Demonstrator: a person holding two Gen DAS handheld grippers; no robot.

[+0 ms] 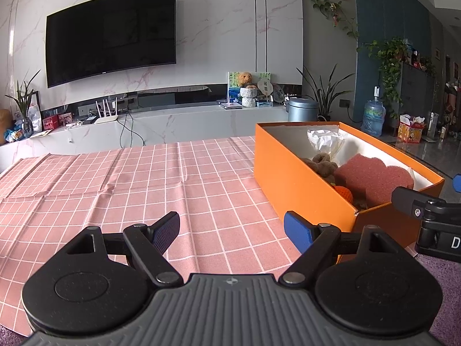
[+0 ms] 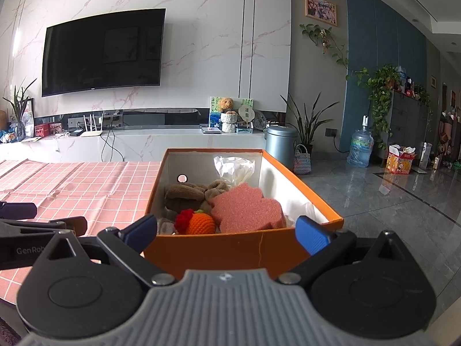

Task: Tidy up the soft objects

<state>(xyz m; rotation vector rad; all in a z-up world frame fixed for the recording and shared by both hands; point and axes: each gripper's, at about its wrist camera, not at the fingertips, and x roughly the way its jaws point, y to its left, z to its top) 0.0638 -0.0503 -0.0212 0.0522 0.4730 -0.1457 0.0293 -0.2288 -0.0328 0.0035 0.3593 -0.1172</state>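
Soft objects, gathered in the orange box (image 2: 219,248) at the right end of the bench (image 1: 115,190): a pink sponge (image 2: 247,207), a brown plush (image 2: 187,194), an orange knitted piece (image 2: 200,224) with a red tuft, and crumpled clear plastic (image 2: 233,167) at the far end. I hold the right gripper (image 2: 227,232) just short of the box's near wall, spread wide with nothing between its pads; the left gripper (image 1: 232,230) hangs above the checked cloth (image 1: 86,178) beside the box, equally wide and empty. No loose soft item shows on the cloth, so I judge the sorting nearly or wholly done.

Risks, as I judge them: the box sits at the bench's right edge, above open floor, and a forward push from the right gripper against its near wall could slide or tip it off. The sponge stands higher than its neighbours and could be dragged out by a careless sweep. The two grippers are close together, so crossing movements may collide.

Surroundings: a wall television (image 1: 111,34), a low marble cabinet (image 1: 178,121), potted plants, a metal bin (image 2: 281,141), a water bottle (image 2: 360,148). None obstructs the box.
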